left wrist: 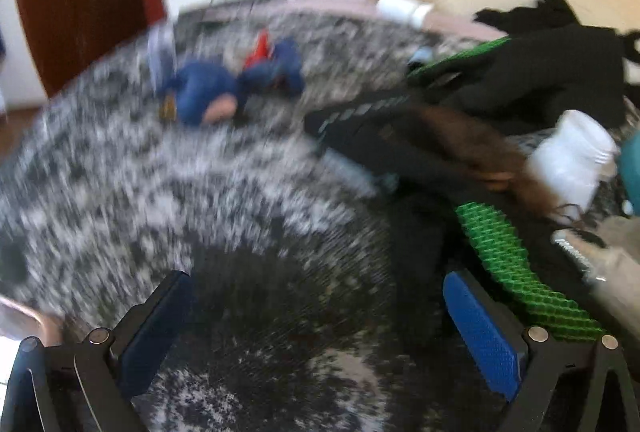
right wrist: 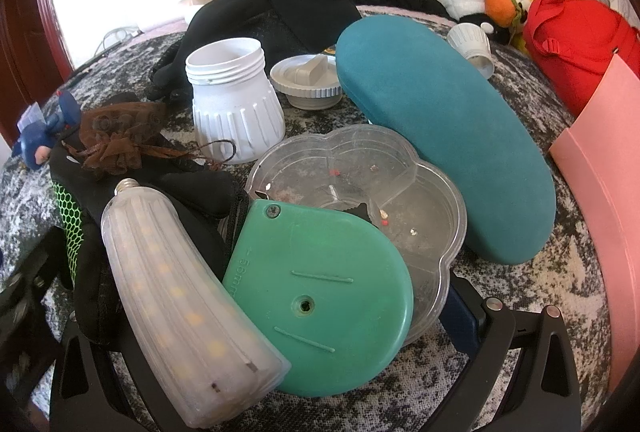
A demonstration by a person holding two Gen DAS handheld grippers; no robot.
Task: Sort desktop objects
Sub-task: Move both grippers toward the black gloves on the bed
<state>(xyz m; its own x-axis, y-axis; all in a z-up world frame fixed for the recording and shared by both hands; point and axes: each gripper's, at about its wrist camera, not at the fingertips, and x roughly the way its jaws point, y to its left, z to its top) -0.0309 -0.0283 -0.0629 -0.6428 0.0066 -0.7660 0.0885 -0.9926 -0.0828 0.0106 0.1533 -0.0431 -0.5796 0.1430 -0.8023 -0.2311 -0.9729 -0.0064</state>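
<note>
LED bulb (right wrist: 188, 316) + green disc (right wrist: 320, 296) crowd right gripper (right wrist: 280, 344) — grip unclear; left gripper (left wrist: 320, 332) apart over bare speckled cloth (left wrist: 160, 192).

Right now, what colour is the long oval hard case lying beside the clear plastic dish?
Teal, a dark blue-green; the long oval hard case shows best in the right wrist view.

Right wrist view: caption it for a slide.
Right claw open around a green tape measure and LED bulb.
</note>
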